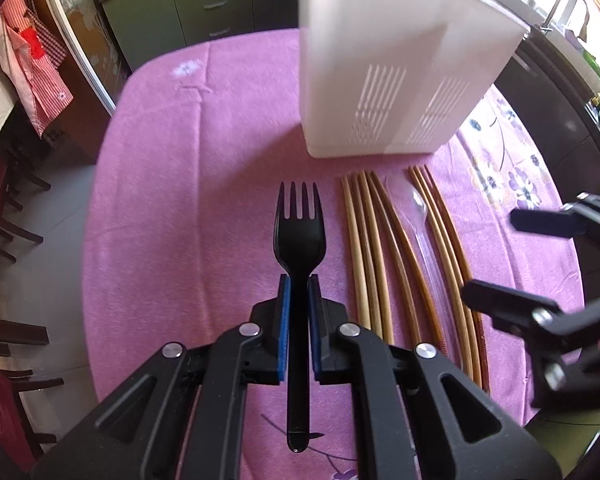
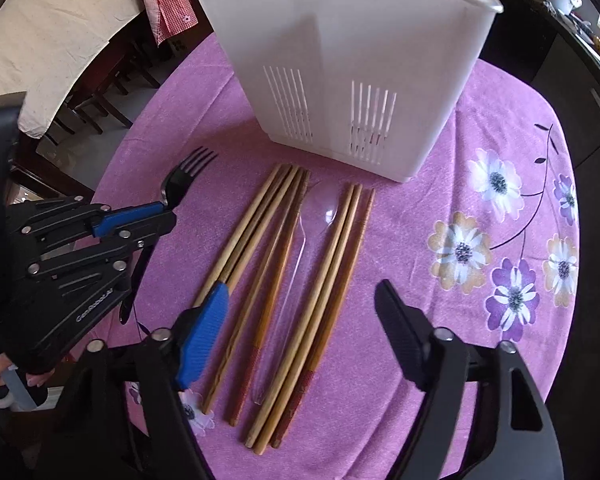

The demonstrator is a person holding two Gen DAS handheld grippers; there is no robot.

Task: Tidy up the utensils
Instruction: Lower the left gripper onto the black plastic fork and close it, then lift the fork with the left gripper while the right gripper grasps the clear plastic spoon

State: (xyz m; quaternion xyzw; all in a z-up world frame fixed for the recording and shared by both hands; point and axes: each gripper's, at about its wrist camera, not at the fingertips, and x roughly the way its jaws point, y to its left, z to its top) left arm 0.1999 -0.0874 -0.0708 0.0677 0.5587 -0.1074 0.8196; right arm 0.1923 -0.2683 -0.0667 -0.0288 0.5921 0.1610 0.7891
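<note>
Left gripper (image 1: 298, 280) jaws clamped on black fork (image 1: 299, 232), angled down | right gripper (image 2: 300, 312) jaws apart

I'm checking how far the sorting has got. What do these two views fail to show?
- Inside of the white caddy: both views, hidden by its own wall.
- Caddy's rim: left wrist view, cut by the top edge.
- Clear spoon: outline faint against cloth.
- Fork handle middle: hidden by left gripper pads.

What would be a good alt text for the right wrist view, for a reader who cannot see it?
The open right gripper hovers over wooden chopsticks and a clear plastic spoon lying on a purple floral tablecloth. Beyond them stands a white slotted utensil holder. At left, the left gripper holds a black fork.
</note>
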